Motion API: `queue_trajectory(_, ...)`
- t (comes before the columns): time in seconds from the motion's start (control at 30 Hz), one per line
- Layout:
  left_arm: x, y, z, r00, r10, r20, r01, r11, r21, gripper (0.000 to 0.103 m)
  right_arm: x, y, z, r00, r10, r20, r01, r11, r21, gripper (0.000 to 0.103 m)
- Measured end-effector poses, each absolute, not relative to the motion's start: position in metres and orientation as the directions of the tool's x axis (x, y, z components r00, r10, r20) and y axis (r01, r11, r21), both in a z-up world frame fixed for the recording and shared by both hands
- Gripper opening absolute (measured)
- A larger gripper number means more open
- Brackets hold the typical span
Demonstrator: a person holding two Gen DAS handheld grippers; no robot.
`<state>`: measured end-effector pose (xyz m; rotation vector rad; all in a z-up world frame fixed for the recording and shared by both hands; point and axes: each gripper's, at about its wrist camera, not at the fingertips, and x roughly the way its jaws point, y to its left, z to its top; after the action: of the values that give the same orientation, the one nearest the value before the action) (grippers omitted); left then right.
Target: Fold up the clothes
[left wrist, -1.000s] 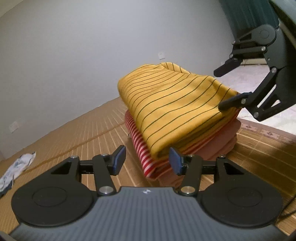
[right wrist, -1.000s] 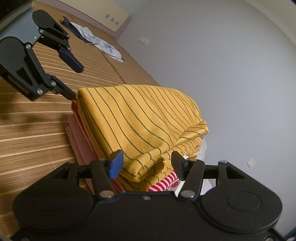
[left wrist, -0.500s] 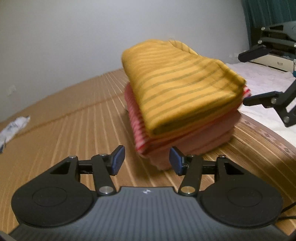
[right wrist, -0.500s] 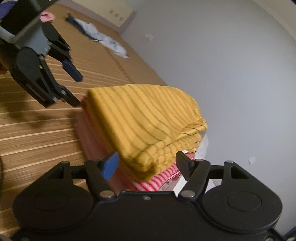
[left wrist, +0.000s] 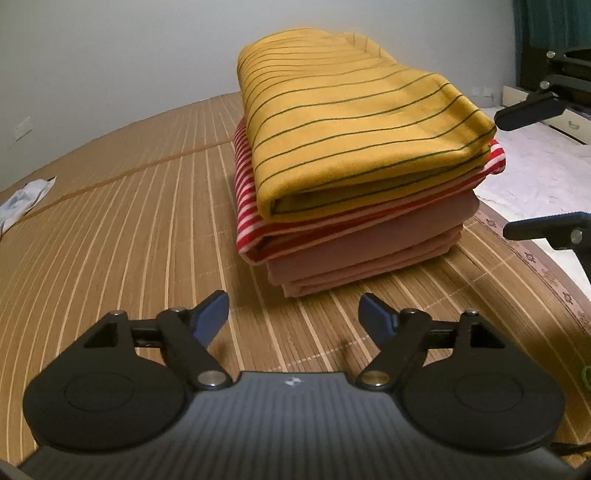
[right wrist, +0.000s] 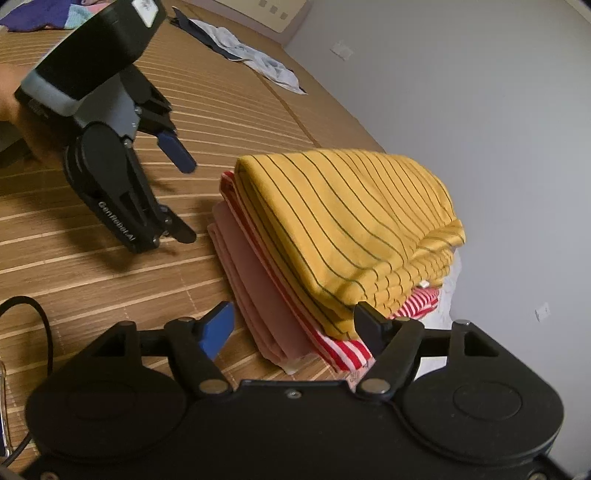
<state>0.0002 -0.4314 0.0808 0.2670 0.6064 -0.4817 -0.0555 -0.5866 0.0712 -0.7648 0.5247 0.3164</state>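
A stack of folded clothes sits on the bamboo mat (left wrist: 129, 240): a yellow shirt with thin dark stripes (left wrist: 354, 122) on top, a red-and-white striped one (left wrist: 251, 206) under it, and a pink one (left wrist: 369, 254) at the bottom. The stack also shows in the right wrist view (right wrist: 343, 221). My left gripper (left wrist: 295, 314) is open and empty, a short way in front of the stack. My right gripper (right wrist: 293, 323) is open and empty at the stack's near corner, with the clothes just beyond its fingertips. Each gripper shows in the other's view: the left gripper (right wrist: 181, 195), the right gripper (left wrist: 532, 166).
A crumpled white-and-grey garment (right wrist: 255, 62) lies on the mat near the wall, also at the left edge of the left wrist view (left wrist: 22, 199). More clothes (right wrist: 44, 14) lie at the far corner. A white bed sheet (left wrist: 535, 173) lies beyond the mat's patterned edge.
Both grippers have drawn back from the stack and opened wider. The left one has dropped low to mat level. The stack has not moved.
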Motion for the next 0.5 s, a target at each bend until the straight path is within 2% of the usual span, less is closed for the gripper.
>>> queue_trajectory(0.5, -0.002, -0.432, 0.08, 0.711, -0.349, -0.61, 0.409, 0.911, -0.045, 0.095, -0.055, -0.603, 0.076, 0.834, 0.177, -0.523, -0.473, 0.718, -0.511, 0.074)
